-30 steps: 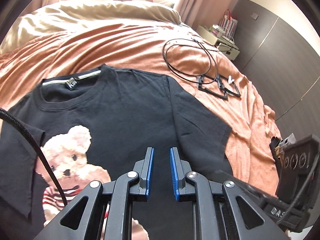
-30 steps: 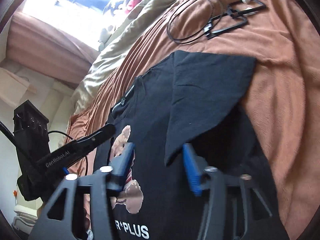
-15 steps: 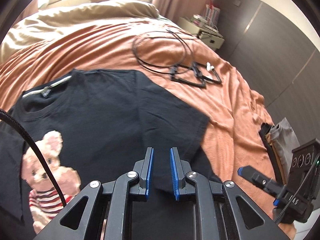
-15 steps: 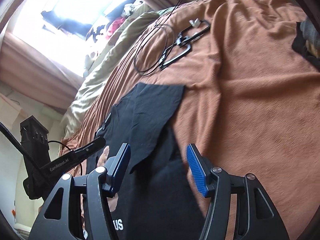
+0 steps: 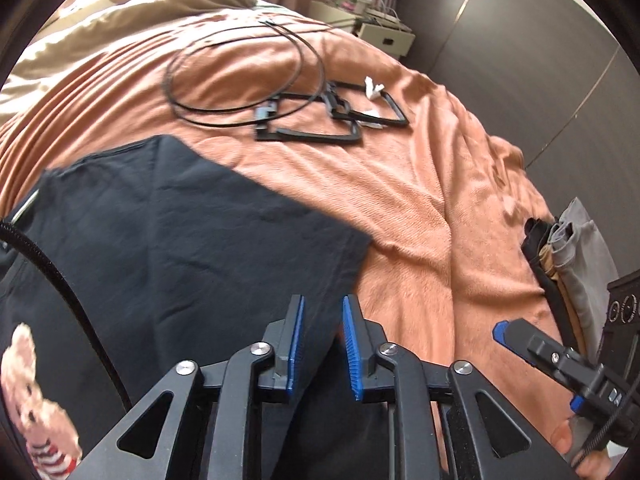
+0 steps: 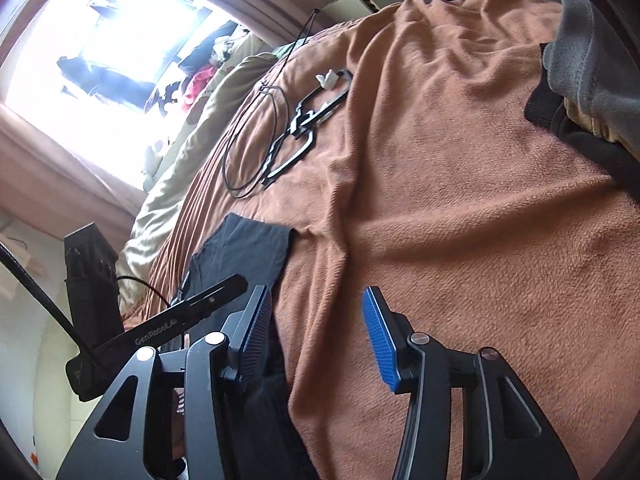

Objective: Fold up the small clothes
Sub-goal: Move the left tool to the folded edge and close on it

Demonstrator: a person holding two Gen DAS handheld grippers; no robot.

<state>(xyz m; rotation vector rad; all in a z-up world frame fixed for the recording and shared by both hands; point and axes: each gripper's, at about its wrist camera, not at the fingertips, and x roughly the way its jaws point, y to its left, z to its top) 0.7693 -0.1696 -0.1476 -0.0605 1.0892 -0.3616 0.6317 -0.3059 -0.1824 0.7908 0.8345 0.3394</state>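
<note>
Black t-shirt (image 5: 180, 240) spread on the orange blanket (image 5: 420, 208), one sleeve folded inward, its side edge under both tools. Left gripper (image 5: 322, 344) narrow and opening over that edge, nothing pinched. Right gripper (image 6: 316, 336) moderately wide, closing on bare blanket beside the hem. Likely risks: catching blanket pile with the cloth, or dragging the sleeve fold loose.

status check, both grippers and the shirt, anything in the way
Left gripper opening, empty, over black cotton T-shirt edge. Right gripper closing, nothing between pads, over orange fleece blanket. Black cable loop lies beyond, clear of shirt.
</note>
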